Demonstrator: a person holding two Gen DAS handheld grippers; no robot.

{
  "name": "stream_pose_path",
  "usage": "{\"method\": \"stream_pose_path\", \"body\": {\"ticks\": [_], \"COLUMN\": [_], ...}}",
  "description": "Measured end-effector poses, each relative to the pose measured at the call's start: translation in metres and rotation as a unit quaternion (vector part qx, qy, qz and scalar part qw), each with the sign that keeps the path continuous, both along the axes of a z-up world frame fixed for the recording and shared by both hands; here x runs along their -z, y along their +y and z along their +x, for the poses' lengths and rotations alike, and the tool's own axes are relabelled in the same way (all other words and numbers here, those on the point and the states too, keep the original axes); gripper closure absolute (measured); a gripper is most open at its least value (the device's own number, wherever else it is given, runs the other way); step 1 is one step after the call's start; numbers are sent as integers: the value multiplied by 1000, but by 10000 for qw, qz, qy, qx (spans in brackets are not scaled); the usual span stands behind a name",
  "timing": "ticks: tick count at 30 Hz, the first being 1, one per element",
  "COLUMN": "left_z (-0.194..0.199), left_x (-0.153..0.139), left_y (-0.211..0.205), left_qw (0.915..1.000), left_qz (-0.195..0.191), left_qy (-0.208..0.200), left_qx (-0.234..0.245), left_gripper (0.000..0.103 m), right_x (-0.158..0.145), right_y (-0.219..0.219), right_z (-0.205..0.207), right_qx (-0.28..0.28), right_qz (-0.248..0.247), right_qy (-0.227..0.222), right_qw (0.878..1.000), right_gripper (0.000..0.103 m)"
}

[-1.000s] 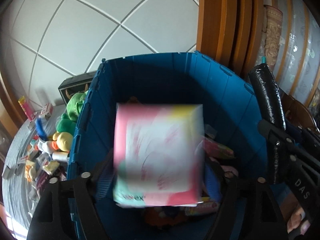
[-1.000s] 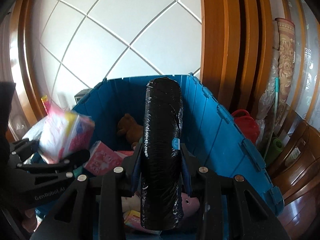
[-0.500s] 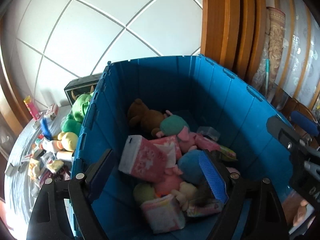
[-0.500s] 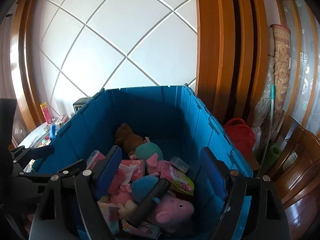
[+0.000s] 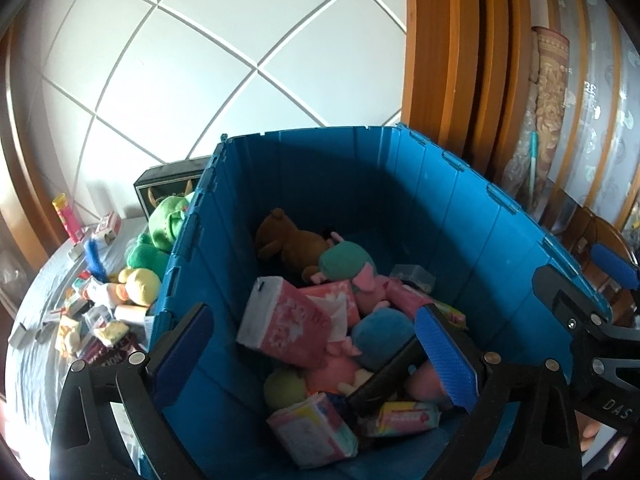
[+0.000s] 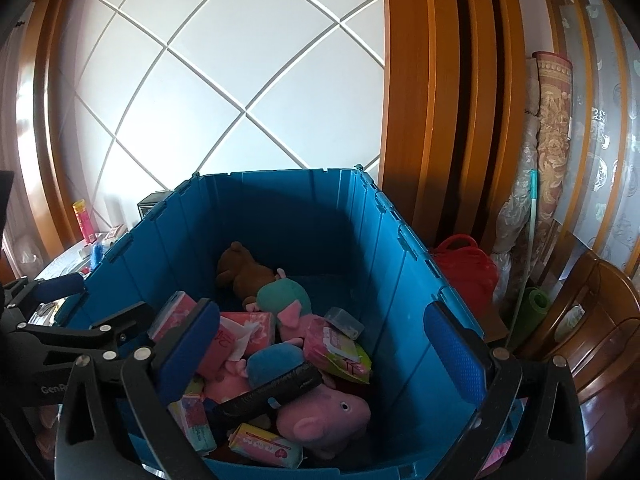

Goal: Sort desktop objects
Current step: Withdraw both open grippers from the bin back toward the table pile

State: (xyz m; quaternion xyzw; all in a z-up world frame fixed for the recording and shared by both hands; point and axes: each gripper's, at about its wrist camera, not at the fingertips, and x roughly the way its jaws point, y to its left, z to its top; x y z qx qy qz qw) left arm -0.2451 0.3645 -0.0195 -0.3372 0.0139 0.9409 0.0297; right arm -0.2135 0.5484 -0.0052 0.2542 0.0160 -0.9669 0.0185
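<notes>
A large blue bin [image 5: 448,216] [image 6: 404,272] holds plush toys and tissue packs. The pink and white tissue pack [image 5: 312,436] lies at the bin's near side. The black wrapped roll [image 6: 272,392] [image 5: 384,376] lies across the pile beside a pink pig plush [image 6: 324,416]. My left gripper [image 5: 316,352] is open and empty above the bin's near left edge. My right gripper [image 6: 320,348] is open and empty above the bin.
To the bin's left, a table [image 5: 36,292] carries a green plush [image 5: 164,224], a yellow plush [image 5: 140,280], small packets and a black box [image 5: 168,184]. Right of the bin are a red bag [image 6: 468,272], rolled mats and wooden furniture [image 6: 592,320].
One second ago my left gripper held the tissue pack and my right held the black roll. Both let go; the two things now lie in the bin, and both jaws stand open.
</notes>
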Motion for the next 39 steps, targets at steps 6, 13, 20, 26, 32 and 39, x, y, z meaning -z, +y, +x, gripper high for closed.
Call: {"method": "stream_pose_path", "body": {"ticks": [6,13,20,26,32,39], "left_z": [11,36,72,103,136,173], "left_x": [-1,-5,4,26,53,83], "left_y": [-8,-37,-107,-187,-282,-396], "left_qw": [9999,9988,9926,9787,9648,9548], "left_qz": [14,-1,124,44,66,-17], "left_qy": [50,265,280,163,-60,-271], "left_qx": [-98,-401,-1173,-2046,-2627,-2961], "left_gripper": [1,1,1,1,1,1], "right_x": [0,9,16,23,22,15], "right_y": [-1,-8,-38,-91,-158,-264], "right_z": [8,14,18,19,28,61], "right_qx": [-41,-202,-821,-1395,-1869,-2108], "right_qz": [-75,-322,-687,-825,-837,-776], "right_qy": [52,4,60,-7,32,314], "right_qw": [9999,9993,9942,9868,9788,9739], "right_gripper": [0,0,0,0,0,0]}}
